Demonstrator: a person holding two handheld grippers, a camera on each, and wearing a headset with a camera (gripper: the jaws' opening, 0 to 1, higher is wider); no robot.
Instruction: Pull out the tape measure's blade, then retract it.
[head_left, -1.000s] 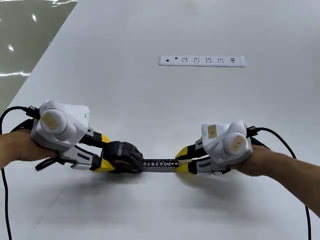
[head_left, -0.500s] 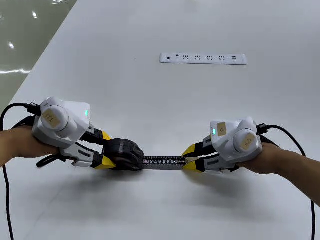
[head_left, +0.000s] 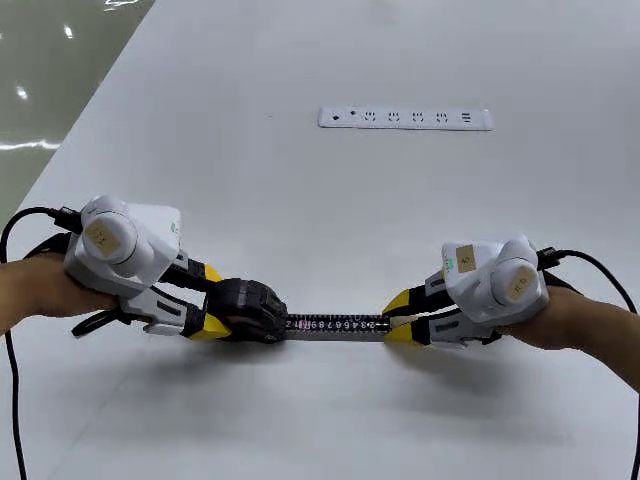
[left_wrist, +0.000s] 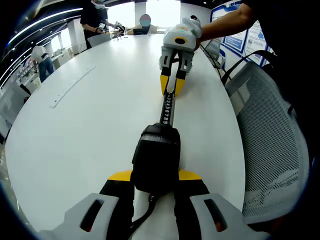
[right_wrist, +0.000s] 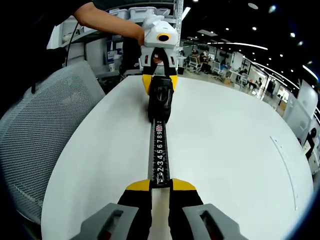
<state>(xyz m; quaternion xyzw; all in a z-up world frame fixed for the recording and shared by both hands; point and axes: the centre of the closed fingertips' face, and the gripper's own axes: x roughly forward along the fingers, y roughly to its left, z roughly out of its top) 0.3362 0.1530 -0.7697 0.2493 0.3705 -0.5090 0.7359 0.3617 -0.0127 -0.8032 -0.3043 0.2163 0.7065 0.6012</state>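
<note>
Left gripper (head_left: 210, 303) — jaws closed on the sides of the black tape measure case (head_left: 248, 310), near left on the white table (head_left: 300, 200). Right gripper (head_left: 398, 319) — jaws pinched on the tip of the blade (head_left: 335, 324), near right. The blade runs straight between the grippers, numbers up. A power strip (head_left: 405, 119) lies far behind.

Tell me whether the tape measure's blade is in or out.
Out: a numbered black blade spans from the black case to the right gripper.

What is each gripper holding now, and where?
The left gripper clamps the tape measure's case by its sides; the right gripper pinches the blade at its free end.
</note>
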